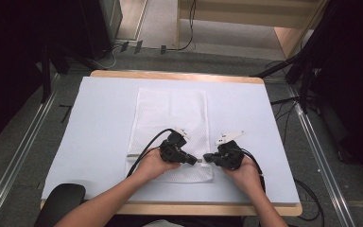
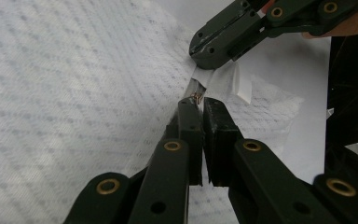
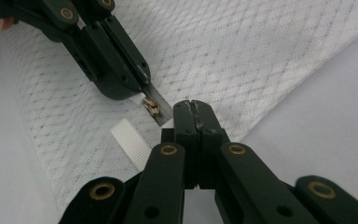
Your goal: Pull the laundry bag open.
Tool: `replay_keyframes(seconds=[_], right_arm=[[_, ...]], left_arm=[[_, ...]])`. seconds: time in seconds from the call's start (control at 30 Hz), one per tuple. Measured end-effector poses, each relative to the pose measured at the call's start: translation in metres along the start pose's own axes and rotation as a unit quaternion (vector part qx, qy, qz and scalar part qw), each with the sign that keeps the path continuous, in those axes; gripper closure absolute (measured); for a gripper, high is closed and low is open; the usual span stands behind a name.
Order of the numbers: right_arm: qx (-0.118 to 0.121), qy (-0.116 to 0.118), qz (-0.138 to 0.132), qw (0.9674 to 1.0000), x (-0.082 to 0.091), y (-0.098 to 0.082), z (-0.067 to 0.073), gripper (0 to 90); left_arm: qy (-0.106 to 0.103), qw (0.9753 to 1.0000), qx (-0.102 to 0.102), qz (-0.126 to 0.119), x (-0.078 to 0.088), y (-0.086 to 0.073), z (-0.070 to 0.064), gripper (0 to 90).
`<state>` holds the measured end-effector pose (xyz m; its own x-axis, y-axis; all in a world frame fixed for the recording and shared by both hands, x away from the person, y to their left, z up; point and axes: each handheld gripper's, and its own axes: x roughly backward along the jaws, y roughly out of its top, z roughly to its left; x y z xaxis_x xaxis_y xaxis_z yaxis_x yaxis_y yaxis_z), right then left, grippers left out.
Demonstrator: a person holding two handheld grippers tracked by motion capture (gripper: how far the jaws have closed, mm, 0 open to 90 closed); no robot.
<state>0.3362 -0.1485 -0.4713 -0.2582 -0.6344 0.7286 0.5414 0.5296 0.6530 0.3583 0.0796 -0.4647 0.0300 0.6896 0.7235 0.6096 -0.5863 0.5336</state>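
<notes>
A white mesh zip bag (image 1: 170, 116) lies flat on the table, its zipper line near the front edge. My left gripper (image 1: 194, 160) comes in from the left, shut on the small grey zipper pull (image 3: 156, 106), whose brass slider (image 2: 196, 97) sits right at the jaw tips (image 2: 198, 105). Facing it tip to tip, my right gripper (image 1: 207, 158) is shut on the bag's white fabric at the zipper end (image 2: 209, 77). In the right gripper view its jaws (image 3: 192, 109) are pressed together beside the pull. A white ribbon tab (image 3: 130, 140) sticks out of the bag by the zipper.
The bag rests on a white sheet (image 1: 99, 127) covering a wooden table (image 1: 179, 75). Cables (image 1: 142, 153) trail from both grippers toward the person. A black chair back (image 1: 61, 201) stands at the front left. Dark stands and floor cables surround the table.
</notes>
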Motion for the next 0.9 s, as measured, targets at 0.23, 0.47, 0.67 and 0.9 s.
replay_keyframes(seconds=[0.23, 0.47, 0.67, 0.9], right_arm=[[-0.013, 0.009, -0.004, 0.9999, 0.0, -0.002, -0.003, 90.0], [-0.005, 0.01, -0.007, 0.9999, 0.0, -0.002, -0.003, 90.0], [0.003, 0.008, -0.008, 0.9999, 0.0, -0.003, -0.003, 90.0], [0.006, 0.01, -0.009, 0.9999, 0.0, -0.003, -0.003, 90.0]], left_arm=[[-0.007, 0.9999, 0.011, 0.003, 0.01, -0.005, 0.004, 88.1], [-0.009, 0.9996, 0.027, 0.006, 0.031, -0.012, 0.01, 88.1], [-0.004, 0.9995, 0.029, 0.009, 0.047, -0.019, 0.014, 88.1], [0.001, 0.9993, 0.038, 0.004, 0.065, -0.025, 0.02, 88.1]])
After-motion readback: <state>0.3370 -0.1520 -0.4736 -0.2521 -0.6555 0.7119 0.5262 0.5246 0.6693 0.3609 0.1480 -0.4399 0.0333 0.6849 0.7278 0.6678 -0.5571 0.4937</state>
